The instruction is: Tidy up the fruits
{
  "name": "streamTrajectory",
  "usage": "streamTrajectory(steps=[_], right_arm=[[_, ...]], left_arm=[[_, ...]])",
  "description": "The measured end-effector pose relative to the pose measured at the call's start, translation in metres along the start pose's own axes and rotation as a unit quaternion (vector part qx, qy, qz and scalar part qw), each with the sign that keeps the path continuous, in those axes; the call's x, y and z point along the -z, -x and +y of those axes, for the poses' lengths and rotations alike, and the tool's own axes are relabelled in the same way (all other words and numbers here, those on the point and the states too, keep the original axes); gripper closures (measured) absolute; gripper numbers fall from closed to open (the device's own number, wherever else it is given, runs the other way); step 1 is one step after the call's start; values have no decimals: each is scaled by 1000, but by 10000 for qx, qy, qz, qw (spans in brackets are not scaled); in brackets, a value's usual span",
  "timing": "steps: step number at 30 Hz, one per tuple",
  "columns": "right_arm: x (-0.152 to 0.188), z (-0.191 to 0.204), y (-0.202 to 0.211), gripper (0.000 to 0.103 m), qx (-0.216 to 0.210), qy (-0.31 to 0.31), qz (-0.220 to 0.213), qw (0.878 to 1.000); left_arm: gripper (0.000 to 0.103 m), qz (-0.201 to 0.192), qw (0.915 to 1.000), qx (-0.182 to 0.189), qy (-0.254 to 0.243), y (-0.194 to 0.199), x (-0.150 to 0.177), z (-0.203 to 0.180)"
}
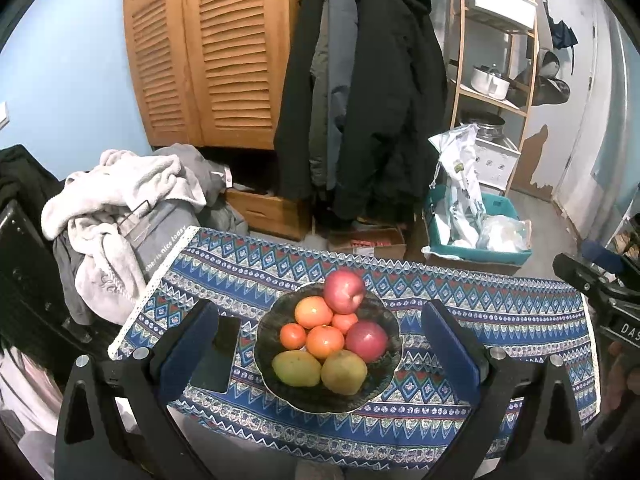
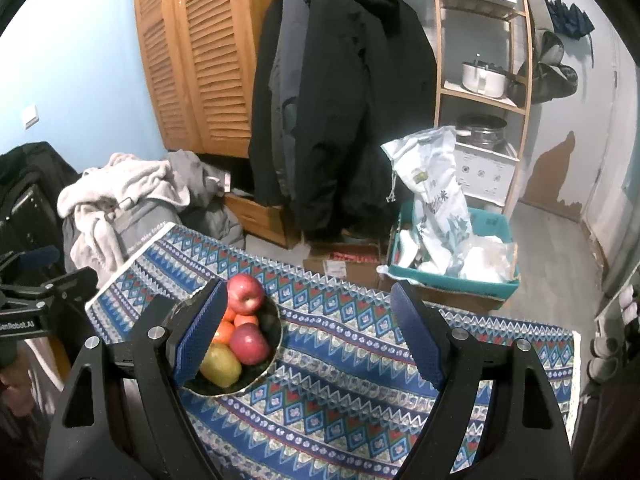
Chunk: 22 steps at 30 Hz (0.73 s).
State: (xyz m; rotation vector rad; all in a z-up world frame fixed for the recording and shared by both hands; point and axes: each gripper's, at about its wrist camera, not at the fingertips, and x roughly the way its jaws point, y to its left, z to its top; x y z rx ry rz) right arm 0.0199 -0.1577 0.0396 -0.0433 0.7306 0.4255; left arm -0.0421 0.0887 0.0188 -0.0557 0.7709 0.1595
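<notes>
1. Bowl (image 1: 384, 384), dark, with a scalloped rim; stands on a patterned blue tablecloth (image 1: 500, 328), toward the cloth's left half as the left wrist view shows it.
2. Fruit, all inside the bowl: two red apples, one at the far rim (image 1: 344, 291) and one at the right (image 1: 366, 340); a large orange (image 1: 313, 312) and a second (image 1: 325, 342) beside it; two smaller oranges (image 1: 293, 336) (image 1: 345, 322); two yellow-green mango-like fruits at the near side (image 1: 297, 368) (image 1: 344, 372).
3. Phone (image 1: 218, 354), dark, flat on the cloth just left of the bowl, partly behind the left gripper's finger.
4. Left gripper (image 1: 320, 356): jaws wide apart, blue pads either side of the bowl in the view, gripping nothing.
5. Right gripper (image 2: 308, 336): jaws wide apart, nothing between the pads; over bare cloth to the right of the bowl, its left pad overlapping the bowl's edge in the view.
6. Background, beyond the table: laundry pile (image 1: 120, 208), louvred wooden cabinet (image 1: 200, 52), hanging dark coats (image 1: 372, 92), wooden shelf with pots (image 1: 492, 80), teal crate holding bags (image 1: 480, 256).
</notes>
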Motion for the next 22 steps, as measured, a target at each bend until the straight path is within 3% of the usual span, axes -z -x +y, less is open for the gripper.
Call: streamTrajectory(steps=[22], right_arm=[[2, -1, -1, 20, 8, 5, 49, 10000]], left_arm=[[1, -56, 10000, -15, -36, 4, -3, 0]])
